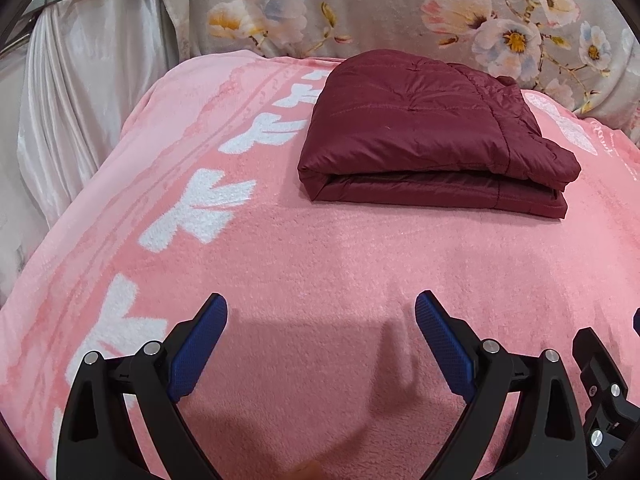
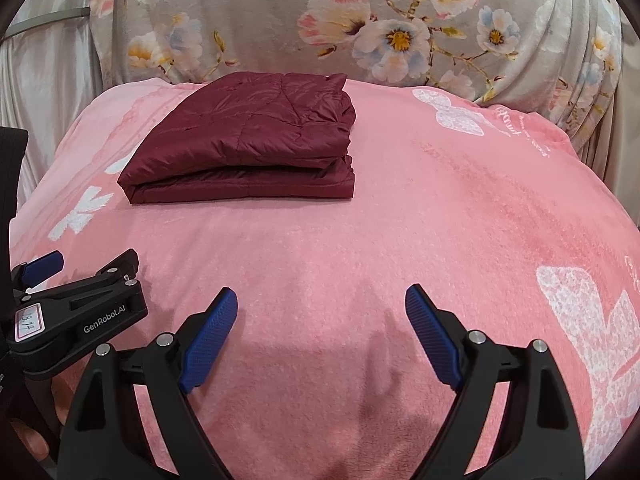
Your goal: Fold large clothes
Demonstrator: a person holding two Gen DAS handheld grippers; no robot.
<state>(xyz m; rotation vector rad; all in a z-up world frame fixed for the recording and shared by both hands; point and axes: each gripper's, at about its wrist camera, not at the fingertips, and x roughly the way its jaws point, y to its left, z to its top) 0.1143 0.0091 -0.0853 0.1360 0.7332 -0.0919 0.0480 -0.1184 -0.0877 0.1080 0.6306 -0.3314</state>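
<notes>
A pink blanket (image 1: 320, 248) covers the bed; the folded maroon jacket (image 1: 432, 132) lies ahead, long axis crosswise. Both the left hand-held gripper (image 1: 321, 320) and right hand-held gripper (image 2: 321, 312) stand wide, empty, well apart from it, neither clearly nearer.

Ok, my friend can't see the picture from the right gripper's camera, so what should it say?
A dark red jacket lies folded on a pink blanket. The right gripper is open and empty in front, with the left gripper beside it.
</notes>
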